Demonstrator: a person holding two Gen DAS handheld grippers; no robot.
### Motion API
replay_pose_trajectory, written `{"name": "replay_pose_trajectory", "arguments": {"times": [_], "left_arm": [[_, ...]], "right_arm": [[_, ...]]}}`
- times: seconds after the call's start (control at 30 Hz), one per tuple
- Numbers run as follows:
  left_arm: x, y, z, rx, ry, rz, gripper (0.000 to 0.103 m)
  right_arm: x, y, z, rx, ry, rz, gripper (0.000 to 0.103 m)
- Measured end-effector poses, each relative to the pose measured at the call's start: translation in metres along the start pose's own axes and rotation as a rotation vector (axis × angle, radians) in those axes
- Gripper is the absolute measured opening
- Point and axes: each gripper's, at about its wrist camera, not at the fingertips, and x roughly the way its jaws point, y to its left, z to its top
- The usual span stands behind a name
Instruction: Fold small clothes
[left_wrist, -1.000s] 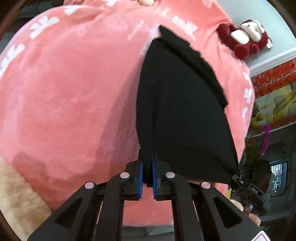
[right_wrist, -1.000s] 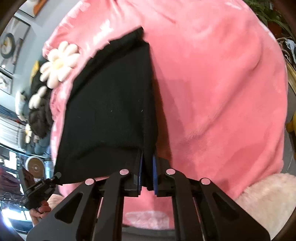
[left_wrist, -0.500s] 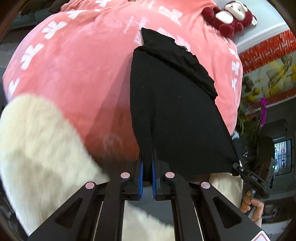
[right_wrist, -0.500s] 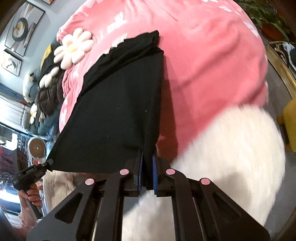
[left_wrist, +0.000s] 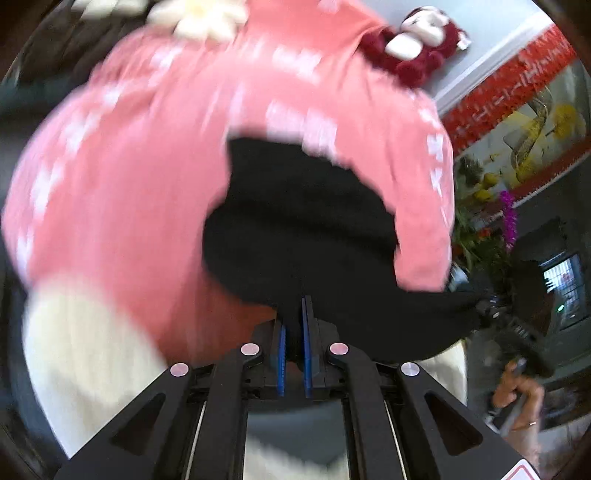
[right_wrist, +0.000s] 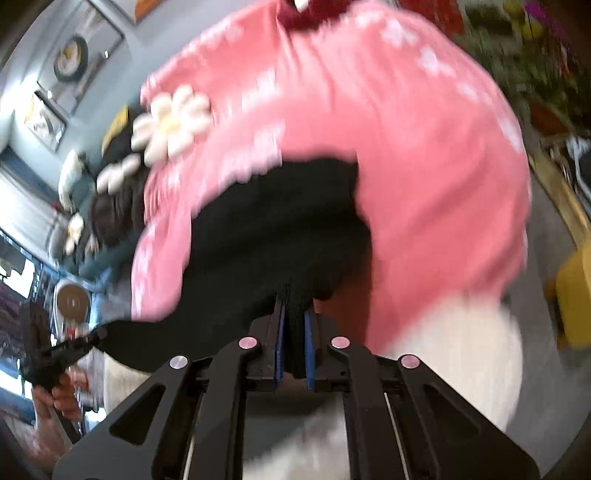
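Observation:
A small black garment (left_wrist: 303, 229) hangs between both grippers above a pink plush blanket (left_wrist: 129, 177). My left gripper (left_wrist: 292, 332) is shut on one corner of its near edge. My right gripper (right_wrist: 294, 325) is shut on the other corner; the garment (right_wrist: 273, 229) sags in the middle and its far part rests on the blanket (right_wrist: 424, 177). Each view shows the other gripper at the garment's far corner: the right one (left_wrist: 491, 314) in the left wrist view, the left one (right_wrist: 74, 347) in the right wrist view. Both views are motion-blurred.
A white fluffy rug or cushion (left_wrist: 81, 350) lies below the blanket's near edge and also shows in the right wrist view (right_wrist: 454, 350). A red plush toy (left_wrist: 413, 48) and a white flower cushion (right_wrist: 170, 122) sit at the blanket's far side. Plants (left_wrist: 480, 229) and a yellow object (right_wrist: 576, 295) stand nearby.
Both grippers have pulled back and up with the garment. The cloth went from stretched flat to sagging and bunched, and more of the room shows around the blanket.

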Motion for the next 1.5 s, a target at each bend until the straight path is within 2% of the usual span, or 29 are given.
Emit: {"name": "replay_pose_trajectory", "arguments": {"times": [0.03, 0.07, 0.1, 0.13, 0.17, 0.2, 0.23, 0.27, 0.3, 0.37, 0.43, 0.53, 0.6, 0.63, 0.67, 0.73, 0.87, 0.93, 1.0, 1.03, 1.07, 1.1, 1.13, 1.27, 1.33, 1.37, 1.43, 1.5], "left_arm": [[0.007, -0.003, 0.018, 0.025, -0.037, 0.023, 0.006], [0.024, -0.008, 0.048, 0.039, -0.102, 0.082, 0.010], [0.045, -0.013, 0.075, 0.060, -0.155, 0.128, 0.015], [0.067, -0.015, 0.095, 0.094, -0.172, 0.191, 0.043], [0.091, -0.015, 0.110, 0.104, -0.188, 0.326, 0.051], [0.112, -0.011, 0.120, 0.103, -0.186, 0.411, 0.049], [0.124, -0.007, 0.122, 0.107, -0.161, 0.435, 0.049], [0.133, 0.000, 0.119, 0.089, -0.124, 0.434, 0.049], [0.134, 0.005, 0.113, 0.068, -0.119, 0.399, 0.051], [0.129, 0.020, 0.089, 0.038, -0.121, 0.336, 0.052], [0.134, 0.029, 0.070, 0.049, -0.111, 0.337, 0.052], [0.145, 0.038, 0.049, 0.055, -0.084, 0.371, 0.052], [0.156, 0.036, 0.046, 0.033, -0.057, 0.361, 0.052], [0.162, 0.032, 0.047, 0.028, -0.055, 0.365, 0.053], [0.168, 0.032, 0.051, 0.026, -0.057, 0.374, 0.056], [0.175, 0.038, 0.065, 0.012, -0.070, 0.382, 0.063], [0.193, 0.050, 0.104, -0.024, -0.080, 0.341, 0.070], [0.204, 0.055, 0.120, -0.025, -0.084, 0.343, 0.070], [0.218, 0.060, 0.132, -0.025, -0.070, 0.352, 0.070], [0.228, 0.063, 0.138, -0.024, -0.054, 0.329, 0.066], [0.235, 0.067, 0.140, -0.024, -0.043, 0.304, 0.031], [0.241, 0.070, 0.142, -0.028, -0.025, 0.276, 0.004], [0.242, 0.073, 0.144, -0.044, -0.017, 0.250, 0.002], [0.202, 0.068, 0.151, -0.056, -0.180, 0.209, 0.001], [0.197, 0.068, 0.159, -0.072, -0.206, 0.219, 0.001], [0.202, 0.069, 0.163, -0.066, -0.205, 0.248, 0.002], [0.219, 0.072, 0.165, -0.050, -0.180, 0.325, 0.004], [0.246, 0.082, 0.162, -0.072, -0.061, 0.376, 0.005]], "right_arm": [[0.024, -0.002, 0.031, 0.025, -0.050, -0.010, 0.010], [0.046, -0.007, 0.052, 0.039, -0.062, 0.002, 0.015], [0.073, -0.011, 0.070, 0.038, -0.060, -0.003, 0.017], [0.101, -0.018, 0.084, 0.046, -0.071, -0.095, 0.020], [0.122, -0.022, 0.091, 0.055, -0.064, -0.186, 0.021], [0.129, -0.025, 0.090, 0.068, -0.058, -0.200, 0.021], [0.131, -0.026, 0.084, 0.103, -0.065, -0.161, 0.021], [0.129, -0.025, 0.070, 0.124, -0.072, -0.109, 0.022], [0.127, -0.026, 0.057, 0.110, -0.062, -0.100, 0.022], [0.131, -0.020, 0.033, 0.037, -0.043, -0.137, 0.023], [0.141, -0.021, 0.019, 0.000, -0.010, -0.174, 0.024], [0.157, -0.033, 0.017, 0.021, 0.035, -0.190, 0.025], [0.167, -0.042, 0.026, 0.038, 0.043, -0.178, 0.025], [0.173, -0.045, 0.033, 0.045, 0.047, -0.178, 0.028], [0.179, -0.049, 0.042, 0.048, 0.047, -0.189, 0.039], [0.188, -0.056, 0.056, 0.041, 0.029, -0.207, 0.046], [0.212, -0.065, 0.086, 0.076, 0.033, -0.186, 0.046], [0.224, -0.066, 0.096, 0.069, 0.036, -0.212, 0.048], [0.241, -0.067, 0.102, 0.063, 0.058, -0.243, 0.052], [0.245, -0.067, 0.103, 0.059, 0.059, -0.234, 0.047], [0.249, -0.065, 0.104, 0.048, 0.063, -0.221, 0.016], [0.250, -0.061, 0.105, 0.032, 0.069, -0.227, 0.001], [0.244, -0.055, 0.106, 0.016, 0.039, -0.223, 0.002], [0.206, -0.031, 0.120, -0.038, -0.108, -0.190, 0.002], [0.205, -0.033, 0.131, -0.026, -0.139, -0.183, 0.002], [0.215, -0.037, 0.135, -0.023, -0.123, -0.206, 0.002], [0.260, -0.058, 0.134, -0.007, 0.020, -0.306, 0.007], [0.271, -0.070, 0.125, 0.038, 0.070, -0.343, 0.007]]}}
